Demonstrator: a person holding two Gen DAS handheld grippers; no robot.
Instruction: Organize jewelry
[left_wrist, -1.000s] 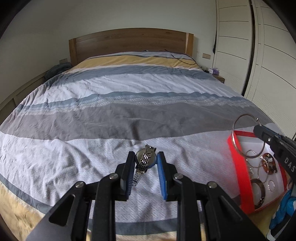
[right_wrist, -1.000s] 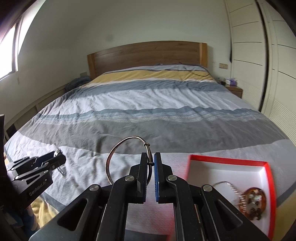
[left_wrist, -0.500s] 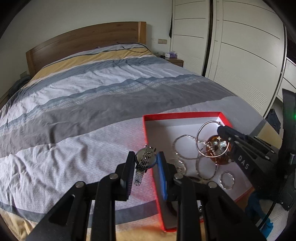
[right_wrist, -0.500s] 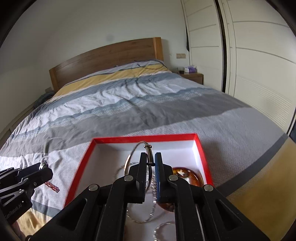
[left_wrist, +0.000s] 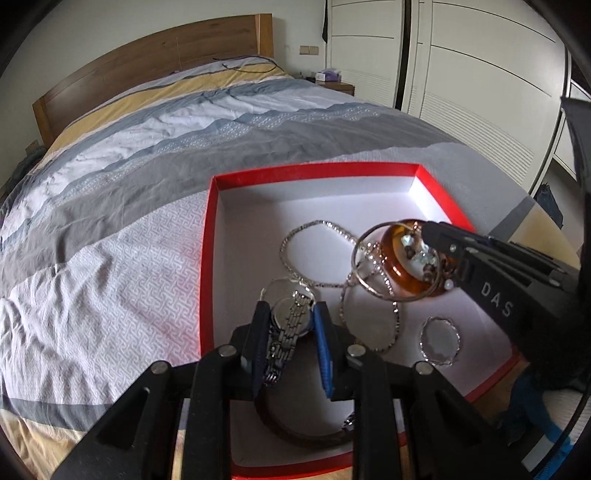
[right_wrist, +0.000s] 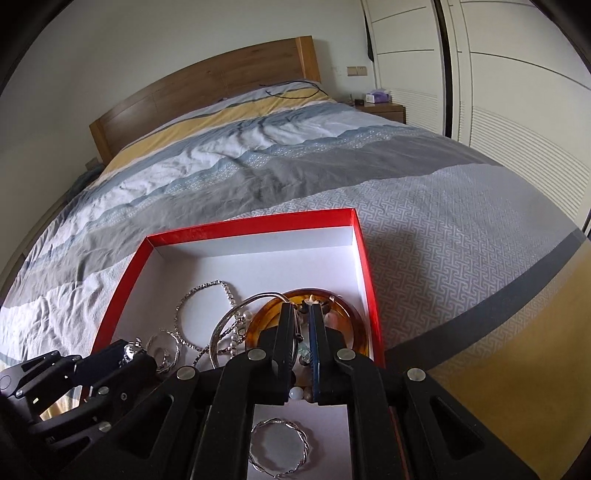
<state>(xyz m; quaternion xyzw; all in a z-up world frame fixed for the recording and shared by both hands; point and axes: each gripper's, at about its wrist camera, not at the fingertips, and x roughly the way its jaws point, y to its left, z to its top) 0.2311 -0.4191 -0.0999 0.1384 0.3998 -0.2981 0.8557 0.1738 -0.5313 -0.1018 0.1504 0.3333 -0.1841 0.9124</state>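
A red box with a white inside lies on the bed; its rim also shows in the right wrist view. My left gripper is shut on a silver watch, held over the box's near left part. My right gripper is shut on a thin silver bangle, just above an amber bangle. From the left wrist view, the right gripper holds that silver bangle over the amber bangle. The left gripper shows at the lower left of the right wrist view.
Inside the box lie a sparkling chain, a twisted silver bracelet and a dark bangle. A striped duvet covers the bed up to a wooden headboard. White wardrobe doors stand at the right.
Both grippers swung right from over the duvet to above the red box and sank toward it. The watch and the silver bangle stayed gripped.
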